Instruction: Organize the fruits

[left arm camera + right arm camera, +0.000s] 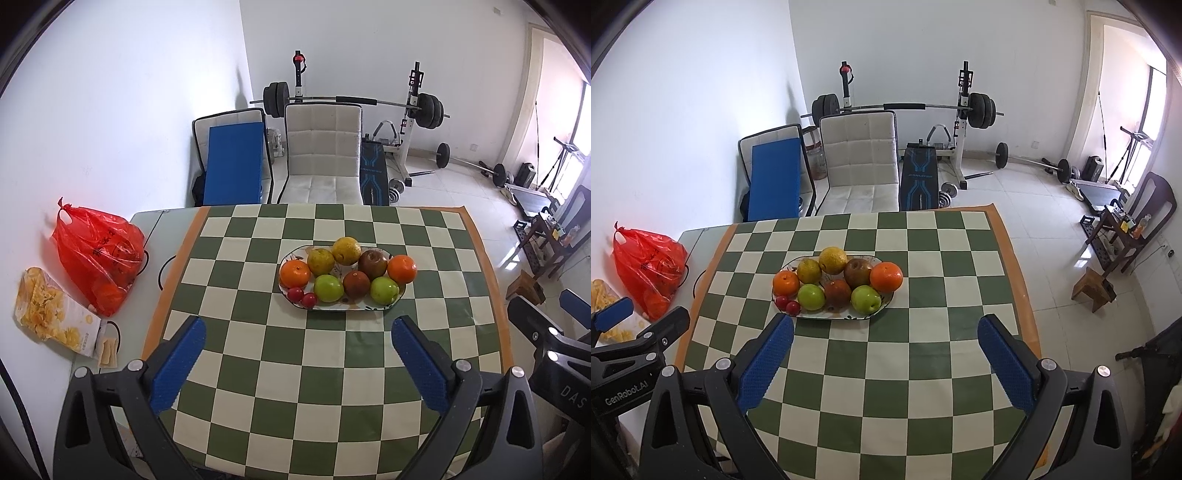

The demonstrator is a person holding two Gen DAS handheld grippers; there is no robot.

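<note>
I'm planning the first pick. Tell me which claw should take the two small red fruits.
Left, probably. The small red fruits sit at the plate's left end, nearer the left claw. The right claw is equally open and empty, but the green apples lie in between.

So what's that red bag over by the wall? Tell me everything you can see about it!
The red plastic bag is thin, shiny and see-through, crinkled all over, with dark writing too blurred to read. Its handles are knotted into a point on top. It sits slumped on the bare table beside the checkered cloth, near the white wall. Something orange, maybe fruit, shows through its bottom. A snack packet lies right beside it. Neither gripper touches it.
</note>
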